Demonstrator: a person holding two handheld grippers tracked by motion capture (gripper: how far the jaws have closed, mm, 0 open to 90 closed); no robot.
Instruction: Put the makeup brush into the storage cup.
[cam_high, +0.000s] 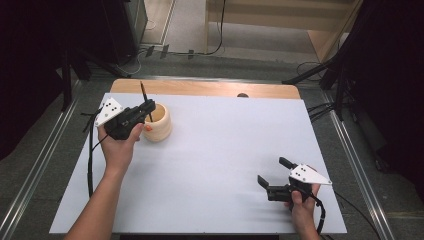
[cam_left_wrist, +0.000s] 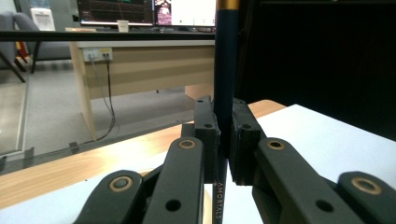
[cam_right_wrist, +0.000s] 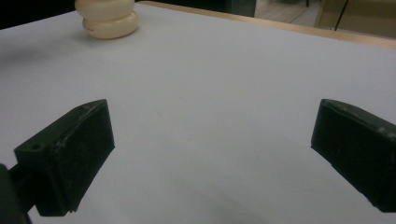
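In the high view, a dark pen (cam_high: 144, 97) is clamped upright by the left gripper (cam_high: 148, 106) at upper left, just over the cream pot (cam_high: 159, 123). The right gripper (cam_high: 272, 175) is held at lower right above the white table (cam_high: 225, 150), jaws wide apart and empty.

In the left gripper view, the pen (cam_left_wrist: 225, 70) is pinched at centre.

In the right gripper view, the pot (cam_right_wrist: 107, 16) is seen at top left.
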